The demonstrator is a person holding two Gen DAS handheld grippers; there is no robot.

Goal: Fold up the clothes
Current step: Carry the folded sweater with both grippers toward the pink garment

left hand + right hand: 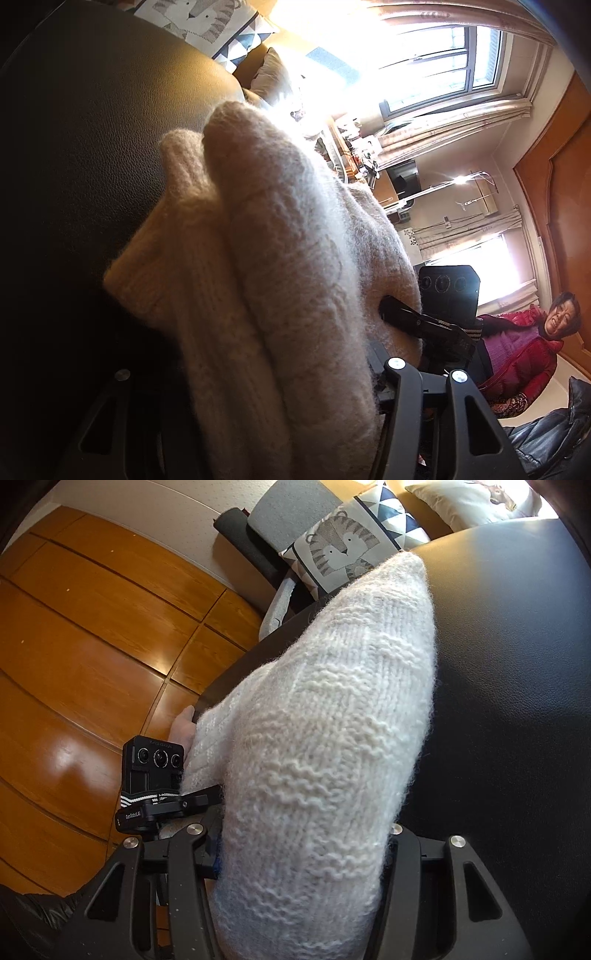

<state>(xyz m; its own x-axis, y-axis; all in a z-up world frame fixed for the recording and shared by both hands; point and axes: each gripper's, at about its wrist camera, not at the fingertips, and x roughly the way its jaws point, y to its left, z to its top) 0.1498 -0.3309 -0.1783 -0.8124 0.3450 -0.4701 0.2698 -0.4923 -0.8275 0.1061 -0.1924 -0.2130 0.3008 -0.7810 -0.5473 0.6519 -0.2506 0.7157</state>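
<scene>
filling both grippers' jaws, sweater [317, 738] over black surface [517, 664]

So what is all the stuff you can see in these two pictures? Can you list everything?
sweater: one, cream fluffy knit, bunched between both grippers over the dark seat
leather seat: one, black, under the sweater
tiger cushion: one, white and grey with blue triangles, behind the seat
plain cushion: one, pale, beside the tiger cushion
floor: wood, orange-brown
window: one, bright, with beige curtains
onlooker: one, red jacket, by the wall
left gripper: black, camera on top, fabric between its fingers
right gripper: black, closed on the sweater
</scene>
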